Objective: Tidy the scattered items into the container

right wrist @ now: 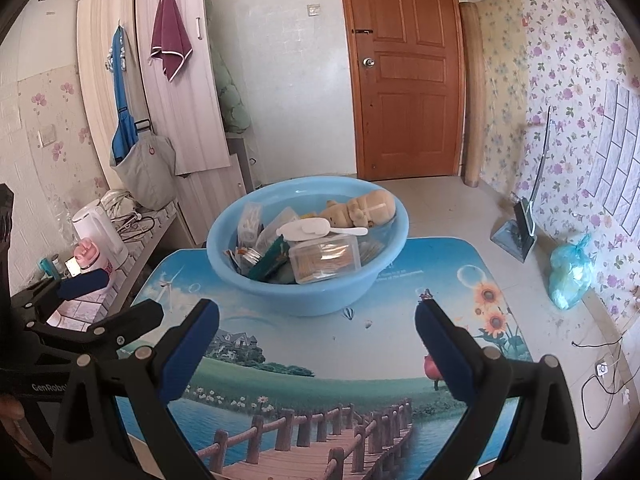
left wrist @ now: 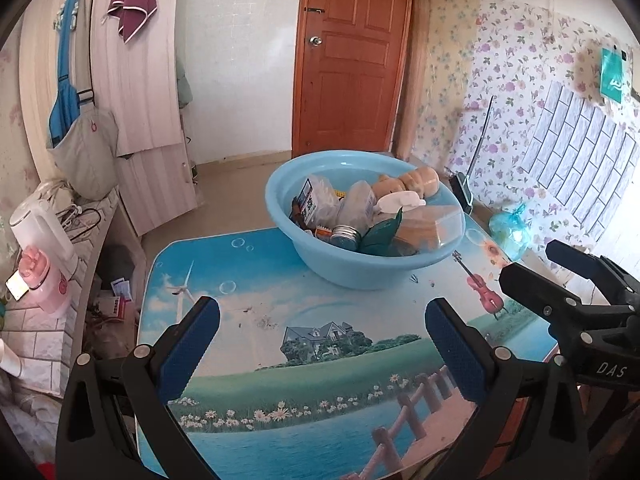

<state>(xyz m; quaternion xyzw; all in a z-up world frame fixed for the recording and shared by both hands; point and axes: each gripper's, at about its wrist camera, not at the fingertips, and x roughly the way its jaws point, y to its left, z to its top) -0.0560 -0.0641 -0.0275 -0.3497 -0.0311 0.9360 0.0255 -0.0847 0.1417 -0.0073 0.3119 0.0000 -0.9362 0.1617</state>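
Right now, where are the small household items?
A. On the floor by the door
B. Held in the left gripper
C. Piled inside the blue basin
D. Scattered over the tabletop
C: the items sit heaped in the blue basin on the table; both grippers, left and right, are open and empty.

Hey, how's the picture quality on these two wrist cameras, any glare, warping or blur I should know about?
Left wrist view: strong fisheye bending of the wardrobe and dark corners, daylight washing out the right edge, blue basin sharp. Right wrist view: same curvature, the door bowed, soft glare on the printed tabletop, open right tongs in focus.
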